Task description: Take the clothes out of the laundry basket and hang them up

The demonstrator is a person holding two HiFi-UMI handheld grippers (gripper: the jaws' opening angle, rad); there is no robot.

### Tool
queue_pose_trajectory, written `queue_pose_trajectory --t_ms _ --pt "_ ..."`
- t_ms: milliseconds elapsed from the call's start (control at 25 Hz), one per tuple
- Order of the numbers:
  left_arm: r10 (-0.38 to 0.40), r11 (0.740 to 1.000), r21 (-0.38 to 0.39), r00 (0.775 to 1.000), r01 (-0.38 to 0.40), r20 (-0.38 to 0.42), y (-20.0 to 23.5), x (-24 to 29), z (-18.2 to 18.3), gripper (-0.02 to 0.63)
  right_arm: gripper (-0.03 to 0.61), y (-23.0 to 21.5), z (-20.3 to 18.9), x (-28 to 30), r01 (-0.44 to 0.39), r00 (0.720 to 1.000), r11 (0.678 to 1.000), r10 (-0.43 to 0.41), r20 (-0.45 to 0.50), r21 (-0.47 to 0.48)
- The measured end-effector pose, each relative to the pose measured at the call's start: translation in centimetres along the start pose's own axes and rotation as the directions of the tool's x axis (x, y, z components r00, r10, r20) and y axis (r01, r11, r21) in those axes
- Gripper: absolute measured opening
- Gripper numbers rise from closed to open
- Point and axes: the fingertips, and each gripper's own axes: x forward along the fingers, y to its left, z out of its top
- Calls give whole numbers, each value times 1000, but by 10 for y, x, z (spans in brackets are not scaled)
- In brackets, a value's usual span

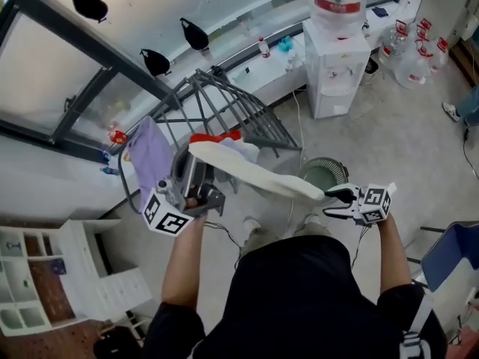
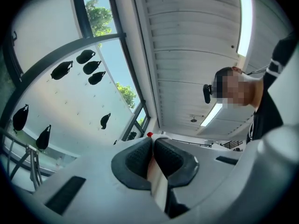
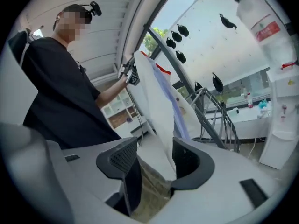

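A long white garment (image 1: 254, 172) with a red edge (image 1: 215, 136) stretches between my two grippers, in front of the grey drying rack (image 1: 232, 107). My left gripper (image 1: 196, 197) is raised and shut on one end of it; in the left gripper view the pale cloth (image 2: 158, 180) is pinched between the pads (image 2: 138, 158). My right gripper (image 1: 340, 195) stands at the other end with its jaws wide open. In the right gripper view the white garment (image 3: 156, 111) hangs down between the pads (image 3: 117, 158) and neither pad presses on it. The round laundry basket (image 1: 323, 172) sits on the floor below.
A lilac cloth (image 1: 150, 155) hangs on the rack's left side. A water dispenser (image 1: 335, 58) with spare bottles (image 1: 408, 58) stands at the back right along the window ledge. White shelves (image 1: 45, 283) are at the left and a blue chair (image 1: 453, 253) at the right.
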Motion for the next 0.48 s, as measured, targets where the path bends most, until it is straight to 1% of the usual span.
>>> queue_pose_trajectory --t_ms 80,160,200,240,280,320,360,400,440,480 --pt "3 1000 6 1000 -3 20 4 -10 14 14 206 -16 -13 -4 0 993 999 5 -117 40" --pt "7 1000 -6 998 -7 64 10 -19 33 14 206 -24 -22 -9 -11 976 997 28 -216 81" --pt "4 1000 -16 996 -3 87 12 -24 42 14 206 -28 -19 -12 -5 972 997 23 -232 75" --pt "-6 1000 -26 994 9 105 12 -28 50 14 207 -31 -7 -13 14 978 999 -3 -208 49" --pt "-25 999 -33 993 29 117 10 -32 57 14 207 -34 16 -11 49 990 999 -47 -137 12" --pt "-48 998 -37 991 53 123 8 -37 64 14 207 -35 49 -5 94 995 995 -95 -27 -30" --pt "-72 996 -37 989 77 125 5 -41 71 14 207 -35 86 4 140 986 988 -133 99 -68" --pt "-92 995 -35 988 97 127 3 -46 76 14 207 -34 123 18 175 965 980 -151 214 -100" --pt "-106 993 -33 986 111 128 1 -49 79 14 206 -31 156 34 194 941 973 -149 304 -124" --pt "-116 992 -33 985 121 129 0 -51 80 14 206 -23 185 51 198 919 970 -134 370 -143"
